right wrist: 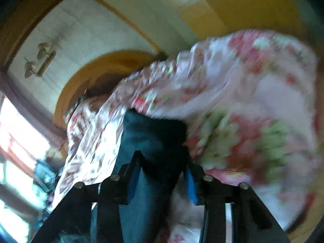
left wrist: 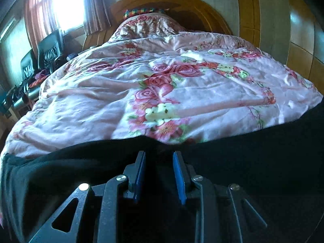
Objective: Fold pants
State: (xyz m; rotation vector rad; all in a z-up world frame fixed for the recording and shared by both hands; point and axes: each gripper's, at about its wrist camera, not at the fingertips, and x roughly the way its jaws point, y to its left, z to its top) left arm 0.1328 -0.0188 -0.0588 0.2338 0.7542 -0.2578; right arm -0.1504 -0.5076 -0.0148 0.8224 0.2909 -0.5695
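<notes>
Soft dark pants (left wrist: 243, 162) bunched on shiny floral quilt (left wrist: 101, 93); left gripper (left wrist: 159, 156) & right gripper (right wrist: 162, 162) both clamped on fabric w/ pads

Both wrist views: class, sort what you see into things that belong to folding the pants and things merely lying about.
Belongs to the job:
dark pants
left gripper
right gripper

Just about:
floral bedspread
wooden headboard
checked pillow
black chairs
curtains

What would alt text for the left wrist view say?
Left gripper hovers over dark pants spread on a pink floral bedspread, its blue pads apart with dark fabric between them. A wooden headboard and a bright window lie beyond.
</notes>
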